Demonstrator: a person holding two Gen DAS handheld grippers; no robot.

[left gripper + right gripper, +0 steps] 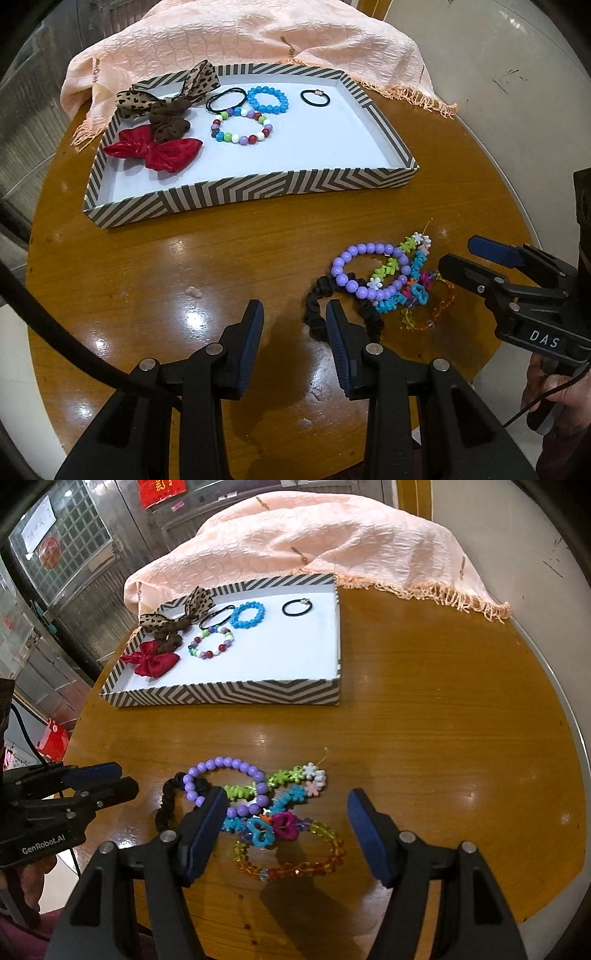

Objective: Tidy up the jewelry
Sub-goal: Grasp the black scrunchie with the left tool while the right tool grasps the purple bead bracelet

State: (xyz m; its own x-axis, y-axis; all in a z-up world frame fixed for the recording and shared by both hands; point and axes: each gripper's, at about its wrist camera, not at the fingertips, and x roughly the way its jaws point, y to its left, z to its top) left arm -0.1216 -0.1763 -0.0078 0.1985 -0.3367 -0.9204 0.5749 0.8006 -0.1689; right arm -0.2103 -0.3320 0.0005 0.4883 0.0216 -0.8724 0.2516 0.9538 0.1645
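Wooden table (424, 720): bracelet pile (273, 812) lies between right gripper's (288, 808) spread fingers.

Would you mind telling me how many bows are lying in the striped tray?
2, both at the striped tray's left end: a red bow nearest the front wall, and a leopard-print bow behind it at the back corner. None appears hidden.

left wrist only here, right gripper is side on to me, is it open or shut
Observer: Open. The right wrist view shows the right gripper with its jaws spread wide.
Operator: what lies between them
Observer: The amber bracelet, a full loop, with a pink butterfly bead overlapping its far edge.
Operator: my own finger hides part of the black scrunchie, am i touching it
Observer: It looks apart: bare table shows between the left gripper and the black scrunchie.
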